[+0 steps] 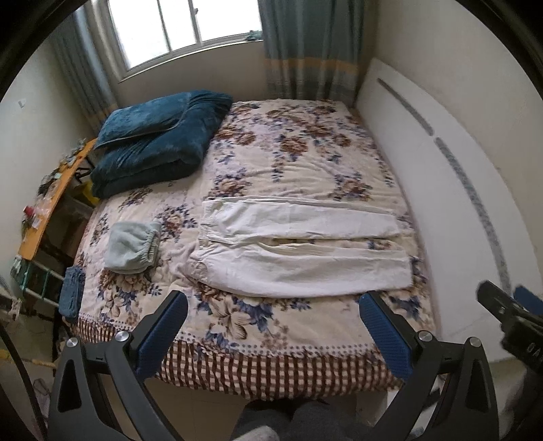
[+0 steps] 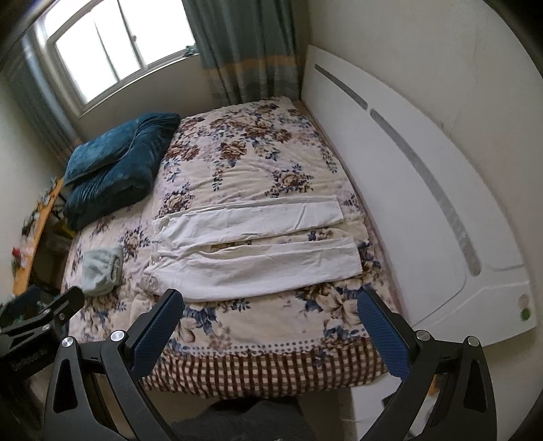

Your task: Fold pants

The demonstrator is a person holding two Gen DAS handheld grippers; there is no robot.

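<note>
Floral bedding covers the bed (image 1: 305, 156) in my left wrist view, with a window (image 1: 183, 27) and teal curtain (image 1: 305, 51) behind it and a white headboard (image 1: 441, 190) along the right. White pants (image 1: 298, 251) lie flat across the middle of the bed, waist toward the left, both legs stretched toward the headboard with a narrow gap between them. My left gripper (image 1: 273, 315) hangs over the near edge of the bed, fingers spread wide and holding nothing, and the pants lie just beyond its tips, apart from them. A folded pale blue garment (image 1: 132, 246) sits left of the pants, and a dark blue blanket (image 1: 159, 139) is piled at the far left corner. My right gripper (image 1: 509, 315) juts in at the right edge, blurred. From the right wrist view, the bed (image 2: 258, 152) and headboard (image 2: 424, 203) fill the frame, and the pants (image 2: 254, 251) lie ahead and slightly left of my right gripper (image 2: 269, 305), whose fingers are released and wide apart, clear of the cloth. The pale blue garment (image 2: 101, 269) sits left, near my left gripper (image 2: 44, 315).
</note>
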